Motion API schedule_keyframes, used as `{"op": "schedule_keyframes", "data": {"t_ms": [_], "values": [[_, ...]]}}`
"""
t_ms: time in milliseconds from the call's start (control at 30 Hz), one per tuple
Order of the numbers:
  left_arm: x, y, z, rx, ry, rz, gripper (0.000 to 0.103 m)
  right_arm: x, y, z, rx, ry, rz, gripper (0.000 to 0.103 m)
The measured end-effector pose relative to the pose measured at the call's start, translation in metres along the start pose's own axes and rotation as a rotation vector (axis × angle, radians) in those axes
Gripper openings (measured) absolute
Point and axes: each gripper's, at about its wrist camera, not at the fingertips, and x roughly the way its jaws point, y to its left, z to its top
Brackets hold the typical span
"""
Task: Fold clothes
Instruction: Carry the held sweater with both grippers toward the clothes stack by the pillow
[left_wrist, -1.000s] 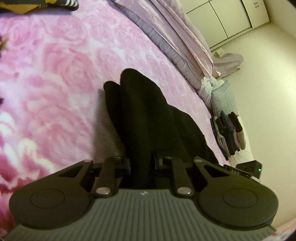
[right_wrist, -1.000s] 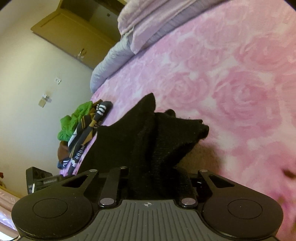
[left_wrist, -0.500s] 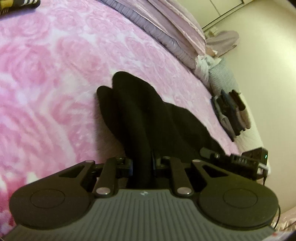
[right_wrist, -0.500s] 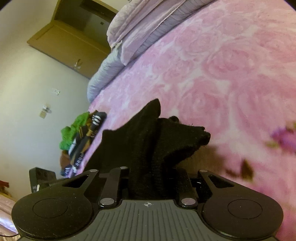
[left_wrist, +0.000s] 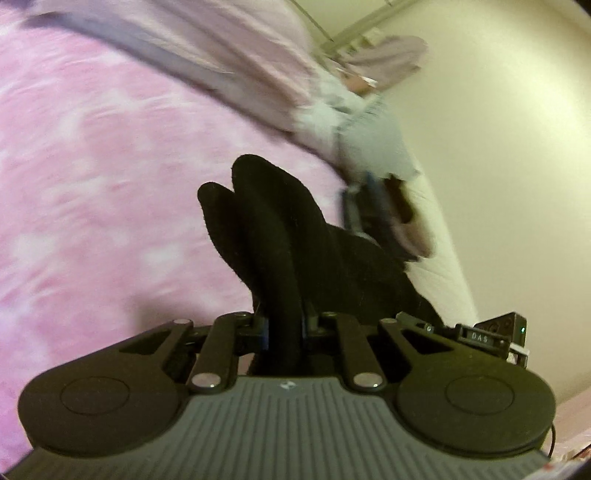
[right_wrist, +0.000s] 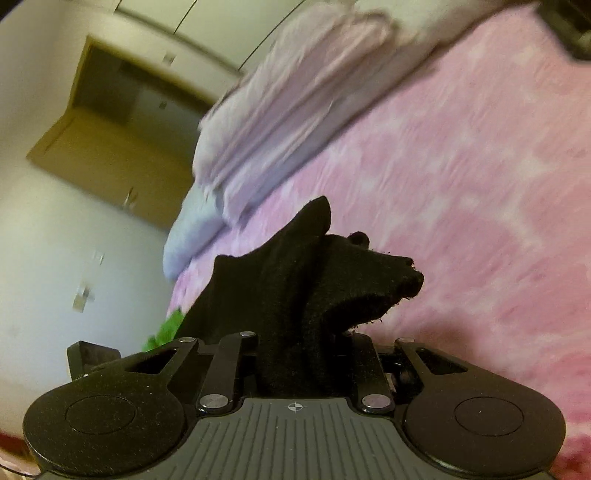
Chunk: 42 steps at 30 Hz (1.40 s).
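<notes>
Broadly, both views are filled by a pink rose-patterned bedspread (left_wrist: 92, 166), smeared by motion blur so that its pattern is hardly made out. A folded lilac quilt (right_wrist: 295, 92) is seen along its far edge in both views; in the right wrist view a pale blue pillow (right_wrist: 188, 236) is tucked beside it.

Only in the right wrist view are a brown wooden cabinet (right_wrist: 107, 140) on the wall and a scrap of green cloth (right_wrist: 166, 328) at the bed's edge shown. Only in the left wrist view are a stack of folded clothes (left_wrist: 388, 218) at the bed's far corner, a blurred lilac heap on the floor beyond, and a small black device (left_wrist: 491, 334) with a green light shown.

The black garment (left_wrist: 280, 236) is held above the bedspread between the 2 grippers. In the left wrist view it is pinched by the left gripper (left_wrist: 284, 326), whose fingers are closed to a narrow gap with 2 rounded folds of cloth standing up past them. In the right wrist view a bunched, pointed end of the same garment (right_wrist: 314, 280) is clamped by the right gripper (right_wrist: 301, 354), the fingers being pressed in on a thicker wad.

The fingertips of both grippers are hidden by the fabric. The stretch of garment between the 2 grippers is cut off in each view. What kind of garment it is cannot be told.
</notes>
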Motion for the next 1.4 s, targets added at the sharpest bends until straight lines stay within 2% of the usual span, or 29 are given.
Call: {"op": "schedule_keyframes", "data": {"t_ms": [200,400,533,700,800,933,1067,1233,1400], "values": [[0.068,-0.121,0.065,0.145,0.079,-0.123,0.010,-0.109,0.020,0.064,0.043,-0.172,-0.082,0.016],[0.175,-0.227,0.103,0.231,0.096,-0.213,0.010,-0.197,-0.007,0.143,0.020,-0.303,-0.136,0.016],[0.259,-0.293,0.119,0.251,0.059,-0.218,0.010,-0.244,-0.054,0.223,-0.017,-0.319,-0.137,0.016],[0.366,-0.369,0.131,0.207,-0.002,-0.181,0.010,-0.294,-0.128,0.337,-0.035,-0.281,-0.128,0.016],[0.429,-0.403,0.152,0.195,-0.035,-0.180,0.010,-0.317,-0.160,0.400,-0.080,-0.267,-0.134,0.016],[0.491,-0.440,0.180,0.214,-0.070,-0.173,0.010,-0.338,-0.198,0.466,-0.120,-0.288,-0.131,0.016],[0.543,-0.457,0.206,0.233,-0.071,-0.155,0.010,-0.336,-0.236,0.506,-0.101,-0.306,-0.108,0.016],[0.586,-0.452,0.214,0.235,-0.028,-0.103,0.010,-0.323,-0.289,0.533,-0.061,-0.285,-0.112,0.016],[0.620,-0.430,0.214,0.206,0.000,-0.064,0.010,-0.303,-0.337,0.546,-0.014,-0.257,-0.120,0.016]]}}
